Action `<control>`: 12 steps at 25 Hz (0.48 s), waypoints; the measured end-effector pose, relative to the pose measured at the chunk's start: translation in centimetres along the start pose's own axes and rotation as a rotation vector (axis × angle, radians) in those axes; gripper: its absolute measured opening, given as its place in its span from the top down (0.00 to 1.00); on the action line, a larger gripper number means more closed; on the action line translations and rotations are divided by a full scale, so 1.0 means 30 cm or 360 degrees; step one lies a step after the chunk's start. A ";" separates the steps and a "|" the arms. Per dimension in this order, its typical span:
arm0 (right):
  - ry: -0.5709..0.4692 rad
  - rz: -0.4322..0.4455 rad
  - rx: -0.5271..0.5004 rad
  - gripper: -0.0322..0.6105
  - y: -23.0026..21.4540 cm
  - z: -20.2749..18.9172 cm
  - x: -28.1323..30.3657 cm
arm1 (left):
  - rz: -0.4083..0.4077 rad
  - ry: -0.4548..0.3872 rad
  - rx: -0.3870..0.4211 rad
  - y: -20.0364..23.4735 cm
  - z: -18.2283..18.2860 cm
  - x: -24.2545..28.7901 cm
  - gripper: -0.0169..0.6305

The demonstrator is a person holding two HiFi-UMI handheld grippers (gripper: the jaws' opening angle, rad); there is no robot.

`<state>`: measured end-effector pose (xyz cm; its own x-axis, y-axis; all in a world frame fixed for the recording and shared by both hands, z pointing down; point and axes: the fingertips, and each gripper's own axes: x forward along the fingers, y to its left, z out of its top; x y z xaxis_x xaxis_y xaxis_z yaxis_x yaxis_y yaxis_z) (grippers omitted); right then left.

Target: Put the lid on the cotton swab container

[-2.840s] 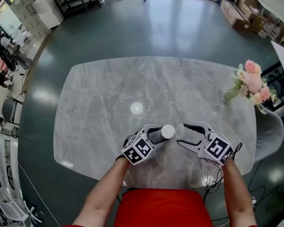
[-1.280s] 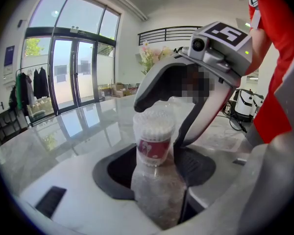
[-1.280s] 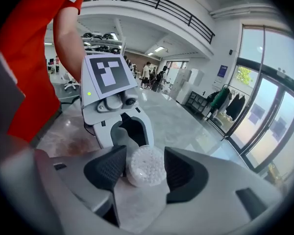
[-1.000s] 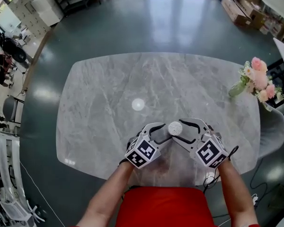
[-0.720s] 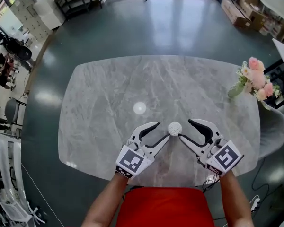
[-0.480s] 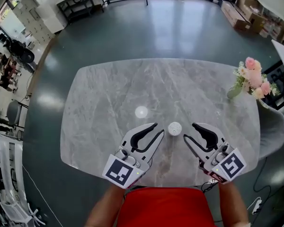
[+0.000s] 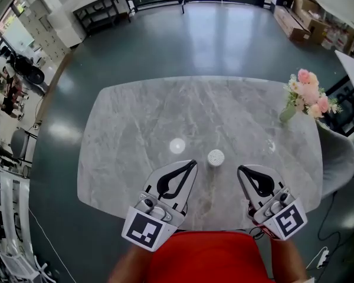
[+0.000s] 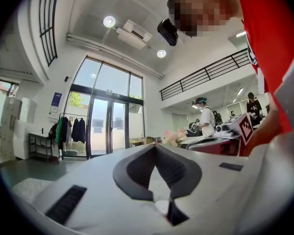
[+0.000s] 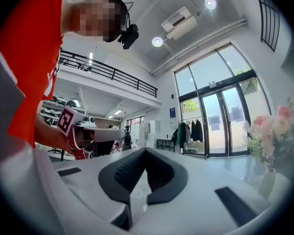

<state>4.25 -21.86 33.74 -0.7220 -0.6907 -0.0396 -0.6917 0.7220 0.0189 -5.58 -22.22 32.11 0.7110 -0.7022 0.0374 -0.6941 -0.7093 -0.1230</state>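
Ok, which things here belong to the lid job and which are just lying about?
Job: cotton swab container, on the table; left gripper and right gripper, both just closed, empty.
Lying about: vase of flowers; chair; cardboard boxes.

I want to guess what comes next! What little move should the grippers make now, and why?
Probably just lower both to rest. The cotton swab container stands free on the table, its lid seemingly on. The left gripper and right gripper have just closed on nothing, clear of it.
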 end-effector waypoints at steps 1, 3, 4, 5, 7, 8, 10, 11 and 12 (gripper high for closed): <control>-0.0002 -0.0010 0.0003 0.94 0.000 0.000 -0.016 | 0.0002 0.0008 -0.0009 -0.011 -0.002 -0.002 0.95; -0.0016 -0.0028 0.0024 0.94 -0.003 0.008 -0.044 | 0.0004 0.0016 -0.0030 -0.032 -0.002 -0.004 0.95; -0.0025 -0.0037 0.0042 0.94 -0.007 0.013 -0.054 | 0.0005 0.0020 -0.0039 -0.039 -0.002 -0.005 0.95; -0.0032 -0.0046 0.0059 0.94 -0.010 0.015 -0.061 | 0.0006 0.0024 -0.0049 -0.044 -0.004 -0.007 0.95; -0.0036 -0.0058 0.0079 0.94 -0.008 0.013 -0.071 | 0.0007 0.0025 -0.0066 -0.050 -0.007 -0.016 0.95; -0.0035 -0.0059 0.0083 0.94 -0.004 0.011 -0.074 | 0.0005 0.0022 -0.0068 -0.053 -0.007 -0.022 0.95; -0.0031 -0.0059 0.0085 0.94 0.002 0.008 -0.081 | 0.0000 0.0022 -0.0065 -0.060 -0.007 -0.026 0.95; -0.0028 -0.0059 0.0085 0.94 -0.001 0.007 -0.085 | -0.0002 0.0026 -0.0065 -0.065 -0.008 -0.024 0.95; -0.0026 -0.0059 0.0085 0.94 -0.005 0.005 -0.090 | -0.0003 0.0030 -0.0067 -0.070 -0.008 -0.020 0.95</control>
<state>6.32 -20.10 33.69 -0.6953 -0.7166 -0.0557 -0.7158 0.6973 -0.0365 -4.58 -20.34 32.60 0.7104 -0.7016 0.0566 -0.6971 -0.7124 -0.0811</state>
